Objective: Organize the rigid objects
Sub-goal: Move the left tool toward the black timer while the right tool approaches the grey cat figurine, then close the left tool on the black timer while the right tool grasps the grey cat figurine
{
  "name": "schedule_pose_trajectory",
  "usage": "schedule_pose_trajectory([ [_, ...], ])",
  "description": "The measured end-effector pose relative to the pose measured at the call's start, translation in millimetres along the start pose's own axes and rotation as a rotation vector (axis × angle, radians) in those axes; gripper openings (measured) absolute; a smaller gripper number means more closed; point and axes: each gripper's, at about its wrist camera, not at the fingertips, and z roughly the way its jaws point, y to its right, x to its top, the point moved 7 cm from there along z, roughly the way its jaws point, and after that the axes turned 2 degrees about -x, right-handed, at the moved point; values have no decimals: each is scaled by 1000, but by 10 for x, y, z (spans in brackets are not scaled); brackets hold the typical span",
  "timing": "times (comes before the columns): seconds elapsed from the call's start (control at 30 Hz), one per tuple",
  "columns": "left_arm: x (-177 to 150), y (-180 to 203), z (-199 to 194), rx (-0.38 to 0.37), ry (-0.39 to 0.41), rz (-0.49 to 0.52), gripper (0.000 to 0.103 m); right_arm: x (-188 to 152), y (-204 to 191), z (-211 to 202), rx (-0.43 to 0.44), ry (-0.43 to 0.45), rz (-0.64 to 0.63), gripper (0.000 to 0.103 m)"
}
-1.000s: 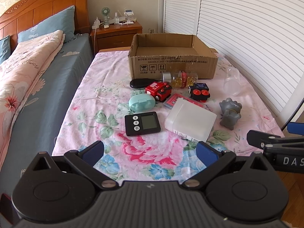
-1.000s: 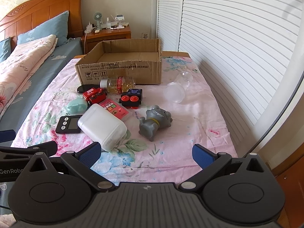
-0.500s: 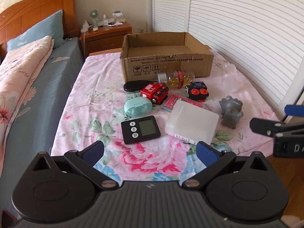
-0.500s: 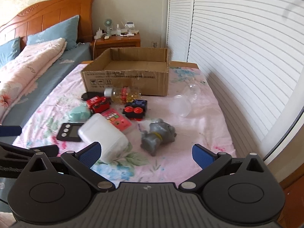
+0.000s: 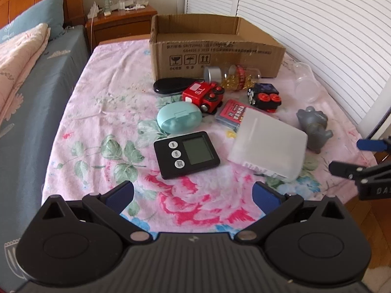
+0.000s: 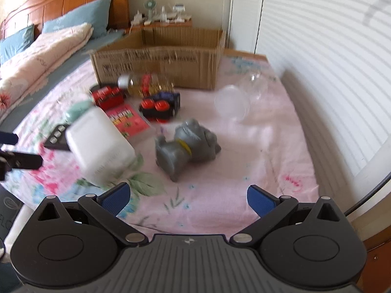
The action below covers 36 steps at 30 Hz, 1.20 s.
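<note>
Loose objects lie on a flowered cloth before an open cardboard box [image 5: 215,46] [image 6: 158,58]: a black timer [image 5: 185,153], a mint case [image 5: 179,118], a red toy train [image 5: 204,95], a pill bottle [image 5: 232,77], a black toy with red wheels [image 5: 265,96], a red card pack [image 5: 232,114], a white plastic container [image 5: 268,144] [image 6: 100,144] and a grey animal figure [image 5: 315,128] [image 6: 188,144]. My left gripper [image 5: 193,193] is open and empty, short of the timer. My right gripper [image 6: 187,193] is open and empty, short of the grey figure.
A black oval case [image 5: 171,86] lies by the box. Clear plastic cups [image 6: 234,102] lie at the right near the louvred doors [image 5: 317,19]. A bed [image 5: 29,78] runs along the left, with a nightstand [image 5: 122,24] behind.
Both grippers have moved forward toward the objects, which look larger now. The right wrist view has swung and is blurred. Nothing was picked up.
</note>
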Motion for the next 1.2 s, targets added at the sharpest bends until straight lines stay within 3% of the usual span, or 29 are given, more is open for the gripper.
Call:
schedule_pose_trajectory([
  [0.2, 38, -49, 215, 7, -42, 15, 102, -42, 34, 303, 9, -62, -47, 103],
  [0.43, 46, -63, 422, -22, -73, 10, 102, -9, 39, 347, 54, -20, -97, 103],
  [0.7, 144, -116, 551, 38, -40, 44, 103, -31, 49, 308, 51, 19, -92, 103],
  [1.2, 60, -488, 467, 49, -20, 34, 103, -59, 55, 293, 61, 44, -106, 103],
])
